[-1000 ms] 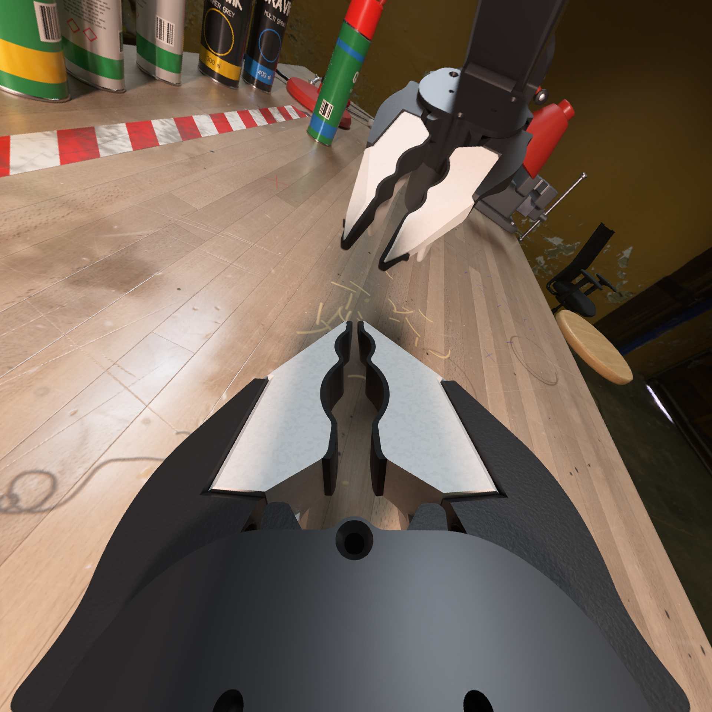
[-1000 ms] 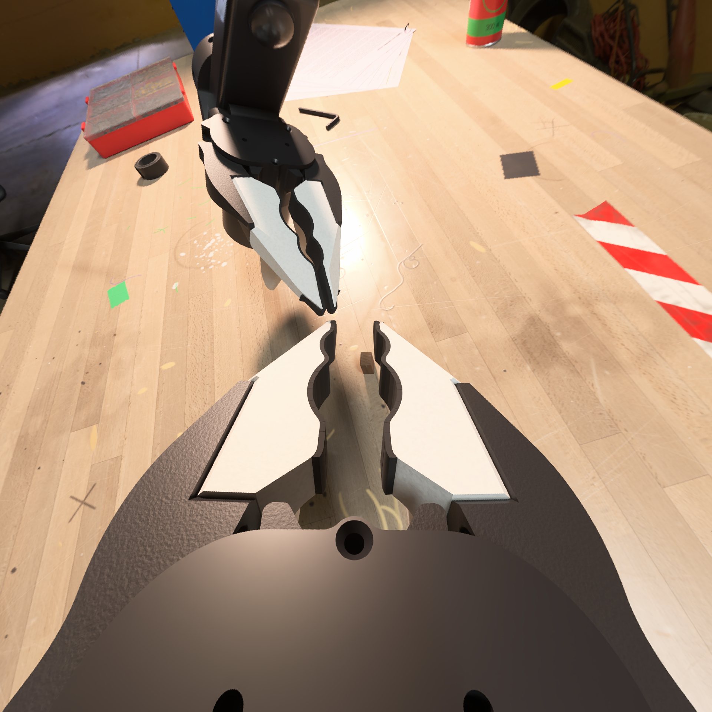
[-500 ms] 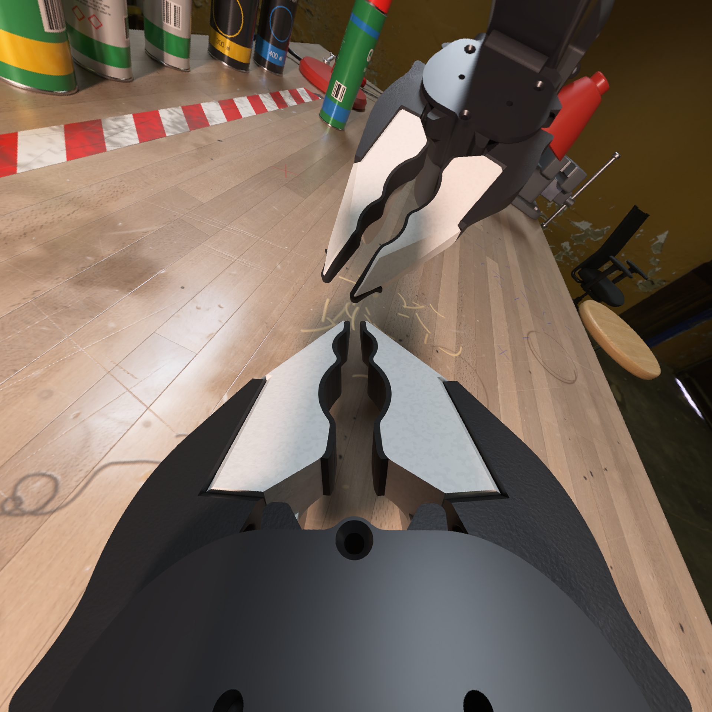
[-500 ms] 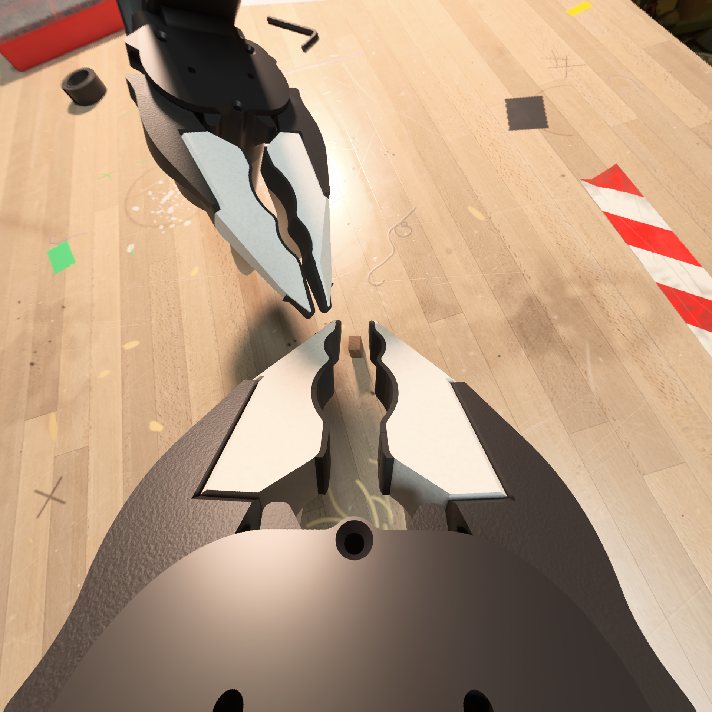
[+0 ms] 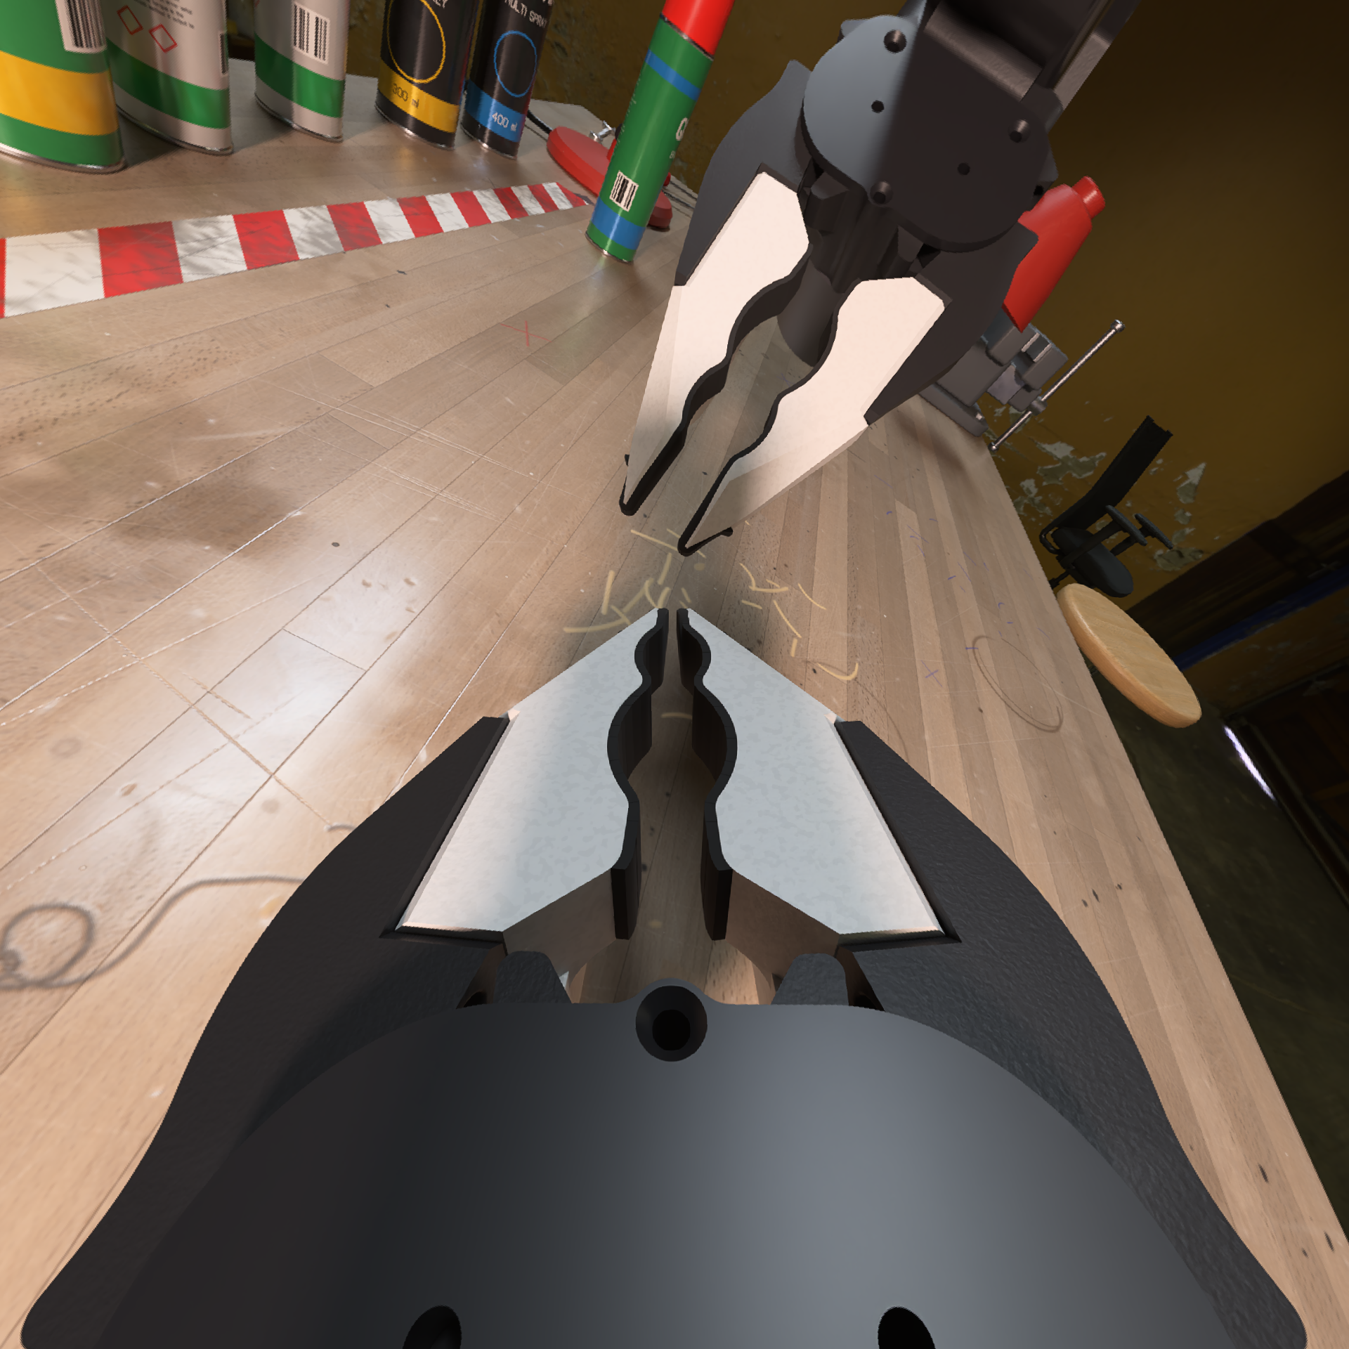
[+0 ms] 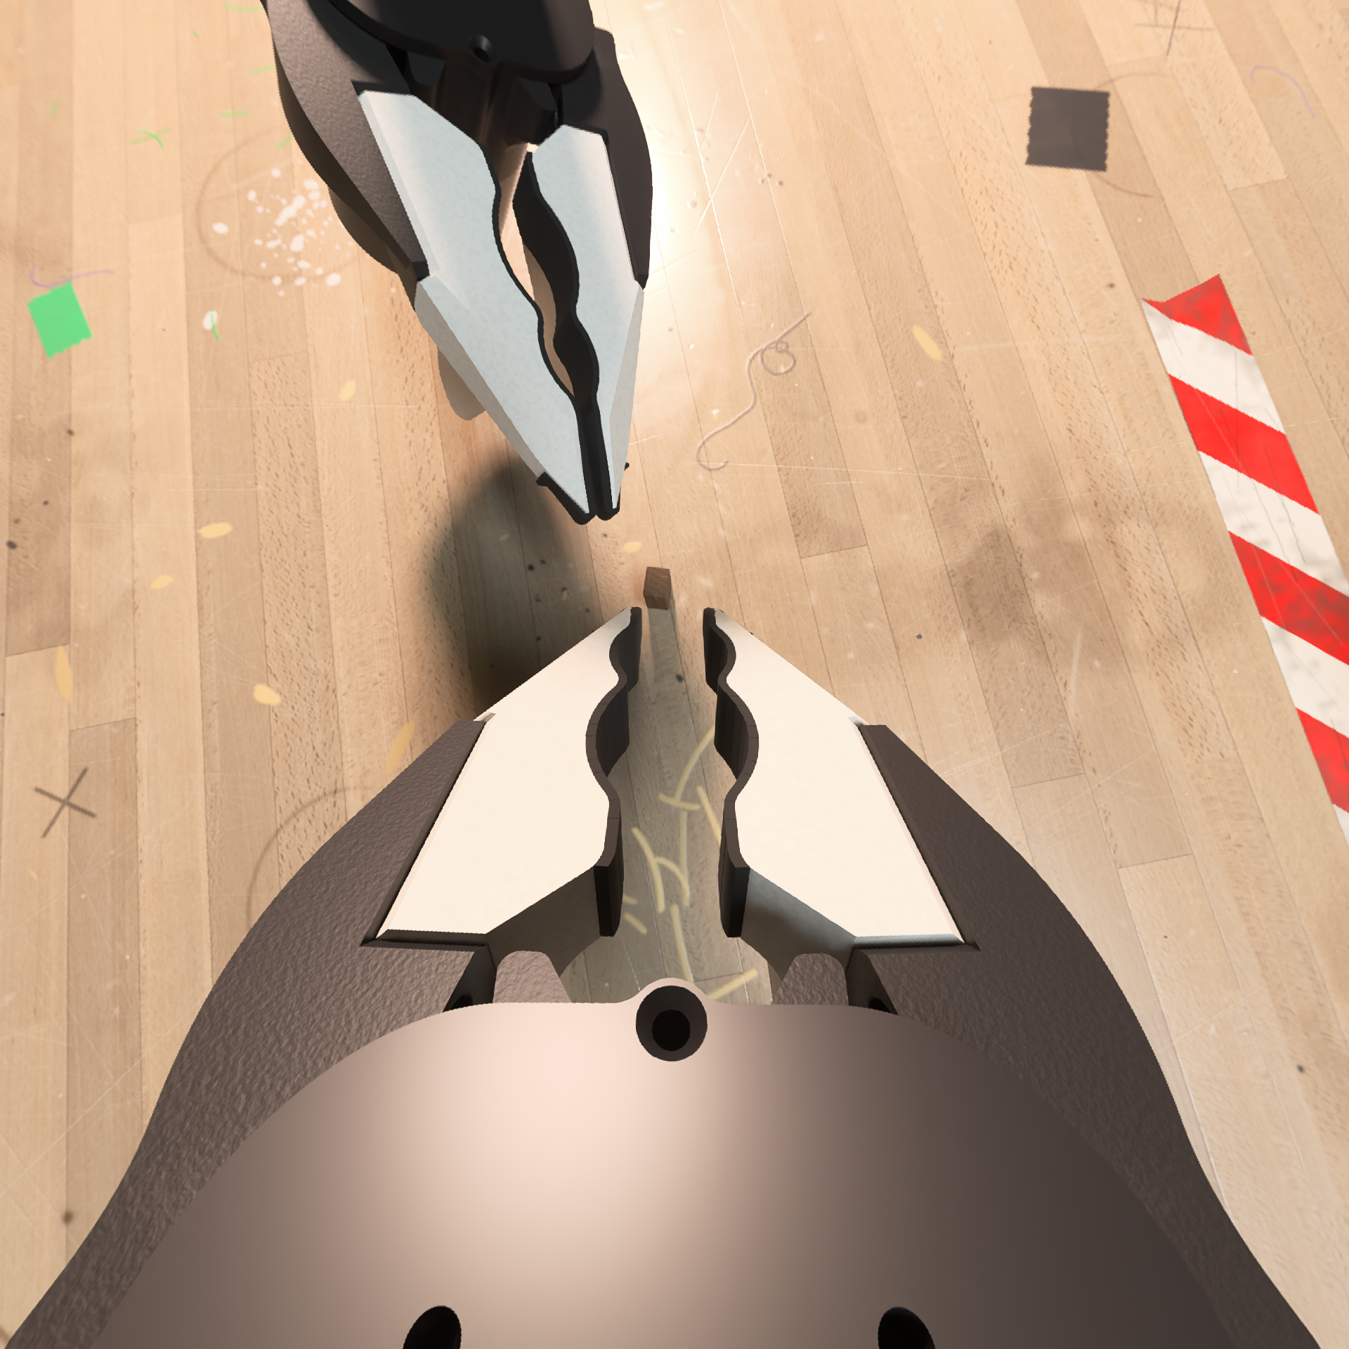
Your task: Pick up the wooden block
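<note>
Two grippers nose to nose over the wooden surface [image 5: 306, 511], block just past the right one's tips

Left wrist view: the left gripper [image 5: 672, 615] has its fingertips nearly together, holding nothing; the right gripper [image 5: 660, 527] hangs opposite, jaws parted, above scattered shavings [image 5: 657, 577]; the block is not visible here. Right wrist view: the right gripper [image 6: 671, 617] is parted and empty; the small wooden block [image 6: 657, 587] lies on the surface just beyond its fingertips, nearer the left finger, short of the left gripper [image 6: 600, 511]
</note>
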Available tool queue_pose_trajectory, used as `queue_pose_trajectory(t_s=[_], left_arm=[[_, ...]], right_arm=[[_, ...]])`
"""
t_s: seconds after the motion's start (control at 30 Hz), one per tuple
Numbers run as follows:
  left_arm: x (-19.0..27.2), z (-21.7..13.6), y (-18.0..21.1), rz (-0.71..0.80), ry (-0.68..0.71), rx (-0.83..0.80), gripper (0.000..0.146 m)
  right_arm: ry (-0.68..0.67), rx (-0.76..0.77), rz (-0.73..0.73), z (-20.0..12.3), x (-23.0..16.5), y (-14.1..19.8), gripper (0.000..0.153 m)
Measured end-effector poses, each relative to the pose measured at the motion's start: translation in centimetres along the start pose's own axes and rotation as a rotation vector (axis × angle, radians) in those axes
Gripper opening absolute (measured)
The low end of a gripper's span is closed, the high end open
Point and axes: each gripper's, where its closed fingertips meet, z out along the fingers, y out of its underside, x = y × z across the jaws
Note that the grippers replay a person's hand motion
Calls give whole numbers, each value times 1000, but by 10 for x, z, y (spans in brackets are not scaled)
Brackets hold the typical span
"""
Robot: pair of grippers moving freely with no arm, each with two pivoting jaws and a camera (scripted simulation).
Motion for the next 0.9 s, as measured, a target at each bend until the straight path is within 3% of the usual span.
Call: queue_pose_trajectory(t_s=[0.4,0.63,0.7,0.8,0.9], left_arm=[[-8,1,4,-48,-20,1,3],[-12,3,3,-45,-48,14,3],[-11,2,2,-58,-28,31,3],[-10,0,2,-56,-15,38,2],[1,1,5,5,54,3,2]], right_arm=[[101,-164,59,8,7,2,19],[300,-183,-131,12,25,1,10],[222,-126,-73,9,19,-3,11],[68,-60,19,1,8,-8,25],[15,-26,25,-3,9,-12,40]])
